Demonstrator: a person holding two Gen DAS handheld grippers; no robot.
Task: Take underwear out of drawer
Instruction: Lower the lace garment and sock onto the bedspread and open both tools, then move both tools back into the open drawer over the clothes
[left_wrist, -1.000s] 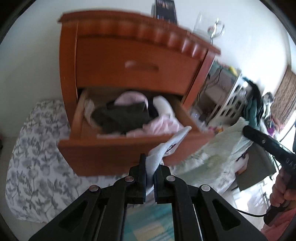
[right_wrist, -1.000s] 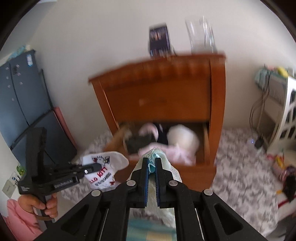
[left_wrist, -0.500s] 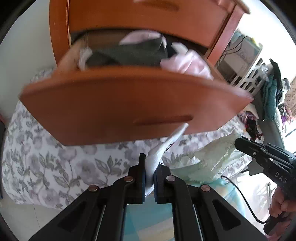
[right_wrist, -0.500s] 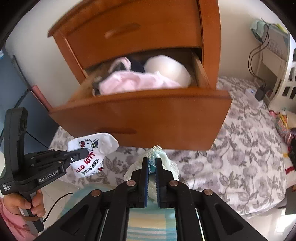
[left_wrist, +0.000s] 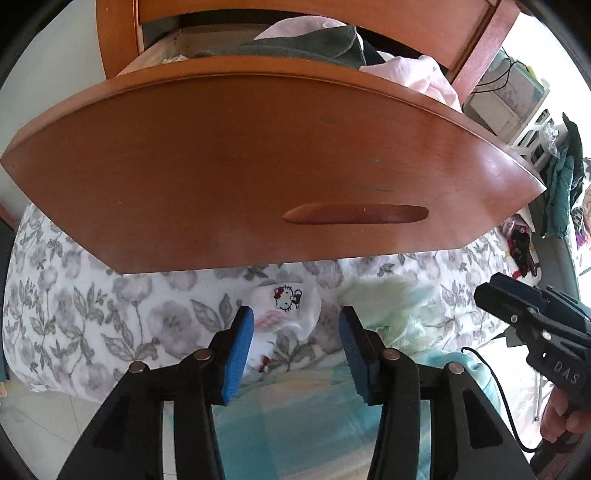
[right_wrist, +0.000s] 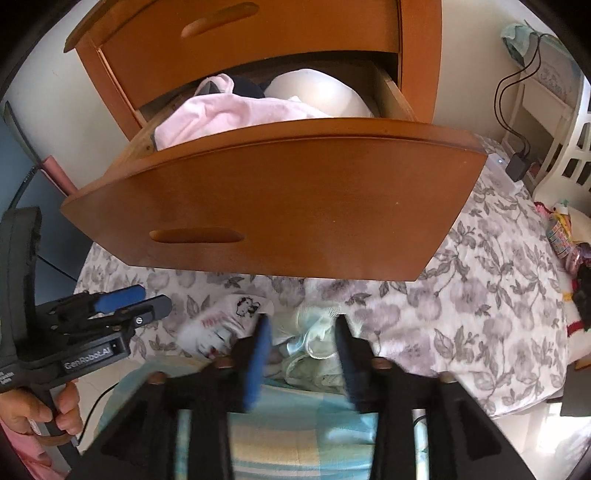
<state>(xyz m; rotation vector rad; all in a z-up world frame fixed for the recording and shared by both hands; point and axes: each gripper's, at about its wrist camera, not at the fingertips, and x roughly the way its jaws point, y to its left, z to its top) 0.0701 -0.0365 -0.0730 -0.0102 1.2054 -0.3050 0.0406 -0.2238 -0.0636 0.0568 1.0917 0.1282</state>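
Both grippers released, jaws spread, nothing held. Left gripper (left_wrist: 296, 330) hangs over the white cartoon-cat underwear (left_wrist: 286, 310), which lies flat on the floral bedspread (left_wrist: 110, 314) just below the drawer front (left_wrist: 258, 166). Right gripper (right_wrist: 302, 339) hangs over the pale green lace underwear (right_wrist: 314, 332), crumpled on the same bedspread, touching or just beside the white piece's right side (right_wrist: 225, 321). Both pieces are out of the drawer, near the bedspread's front edge, next to a blue-yellow checked cloth (right_wrist: 295, 424) at that edge.

Drawer pulled open, overhanging the bedspread; oval recessed handle (left_wrist: 354, 213) on its front. Still inside: pink garment (right_wrist: 236, 114), dark green-grey garment (left_wrist: 295, 46), cream padded cup (right_wrist: 317, 92), something dark behind. Upper drawer (right_wrist: 240, 40) closed.

Left gripper seen from the right wrist view at left (right_wrist: 110, 306), a hand (right_wrist: 40, 410) on its handle. Right gripper's body at the right edge in the left wrist view (left_wrist: 535, 325), hand (left_wrist: 565, 417) under it. White rack with clutter (left_wrist: 532, 129) to the right.
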